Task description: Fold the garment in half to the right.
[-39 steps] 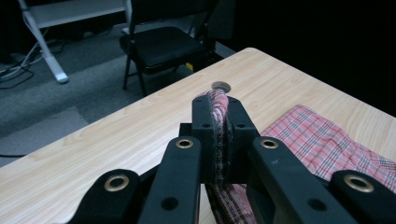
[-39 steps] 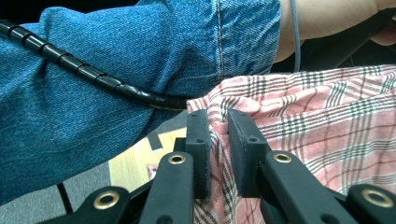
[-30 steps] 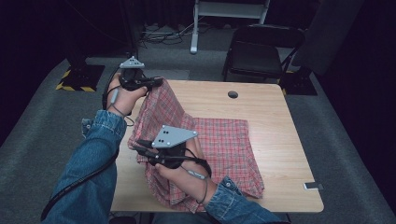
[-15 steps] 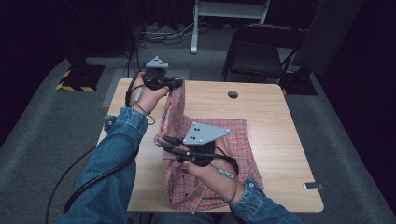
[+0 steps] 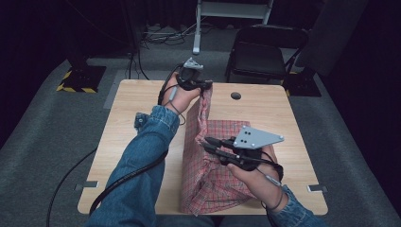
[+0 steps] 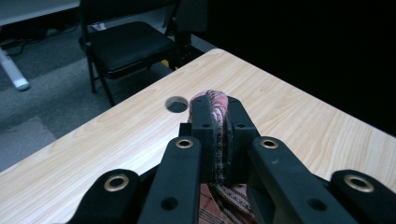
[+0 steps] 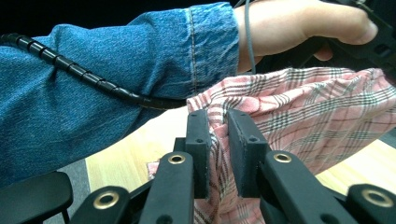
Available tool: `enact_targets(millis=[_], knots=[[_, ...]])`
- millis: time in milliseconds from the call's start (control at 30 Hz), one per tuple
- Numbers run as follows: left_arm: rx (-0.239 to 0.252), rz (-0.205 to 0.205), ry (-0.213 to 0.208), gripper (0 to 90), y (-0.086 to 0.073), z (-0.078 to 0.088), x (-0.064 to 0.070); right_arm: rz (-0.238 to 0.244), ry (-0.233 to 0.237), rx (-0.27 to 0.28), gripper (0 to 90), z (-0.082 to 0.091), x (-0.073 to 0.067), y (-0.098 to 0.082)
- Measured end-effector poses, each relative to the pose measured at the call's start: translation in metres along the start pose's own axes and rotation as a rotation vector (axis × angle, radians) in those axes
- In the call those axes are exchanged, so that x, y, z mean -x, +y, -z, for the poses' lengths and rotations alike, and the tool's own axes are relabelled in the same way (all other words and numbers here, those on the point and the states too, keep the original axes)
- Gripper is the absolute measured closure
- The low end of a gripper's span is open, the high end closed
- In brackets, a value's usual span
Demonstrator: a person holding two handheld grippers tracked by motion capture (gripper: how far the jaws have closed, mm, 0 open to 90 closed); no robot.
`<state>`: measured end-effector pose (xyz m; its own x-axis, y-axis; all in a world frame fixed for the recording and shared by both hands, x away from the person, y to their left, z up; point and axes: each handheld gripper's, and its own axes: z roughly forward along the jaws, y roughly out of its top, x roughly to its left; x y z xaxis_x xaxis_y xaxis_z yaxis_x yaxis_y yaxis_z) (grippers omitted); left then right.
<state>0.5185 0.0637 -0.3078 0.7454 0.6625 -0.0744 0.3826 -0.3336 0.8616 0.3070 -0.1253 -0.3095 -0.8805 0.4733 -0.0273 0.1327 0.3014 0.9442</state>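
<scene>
Cloth (image 5: 213, 156) red-white plaid, dark lines; tongs black; table (image 5: 283, 113) pale wood grain; sleeve (image 5: 137, 161) blue denim.

- Both arms wear blue denim sleeves (image 5: 142, 156) with stitched cuffs.
- The left tongs (image 6: 215, 122) and right tongs (image 7: 218, 140) are matte black, with blocky pads and brass-ringed pivot holes.
- A grey three-cornered plate (image 5: 255, 137) with dark dots tops the right tongs.
- A ribbed black cable (image 7: 79, 74) crosses the left sleeve.

Cloth (image 5: 215, 156) on table (image 5: 288, 118), chair (image 5: 260, 49) behind
</scene>
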Motion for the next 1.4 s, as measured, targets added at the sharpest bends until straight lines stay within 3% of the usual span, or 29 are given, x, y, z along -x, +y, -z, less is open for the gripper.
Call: enact_targets(millis=[267, 600, 867, 1400], knots=[[-0.036, -0.023, -0.021, 85.0, 0.004, -0.03, 0.015, -0.035, -0.029, 0.003, 79.1, 0.025, 0.014, -0.02], [-0.073, -0.007, -0.04, 85.0, -0.004, -0.06, 0.022, -0.077, -0.061, -0.028, 79.2, 0.039, 0.03, -0.048], [-0.079, -0.005, -0.065, 84.9, -0.004, -0.078, 0.03, -0.103, -0.087, -0.037, 79.2, 0.054, 0.037, -0.064], [-0.144, 0.003, -0.122, 84.3, -0.023, -0.125, 0.047, -0.16, -0.115, -0.092, 79.2, 0.066, 0.043, -0.102]])
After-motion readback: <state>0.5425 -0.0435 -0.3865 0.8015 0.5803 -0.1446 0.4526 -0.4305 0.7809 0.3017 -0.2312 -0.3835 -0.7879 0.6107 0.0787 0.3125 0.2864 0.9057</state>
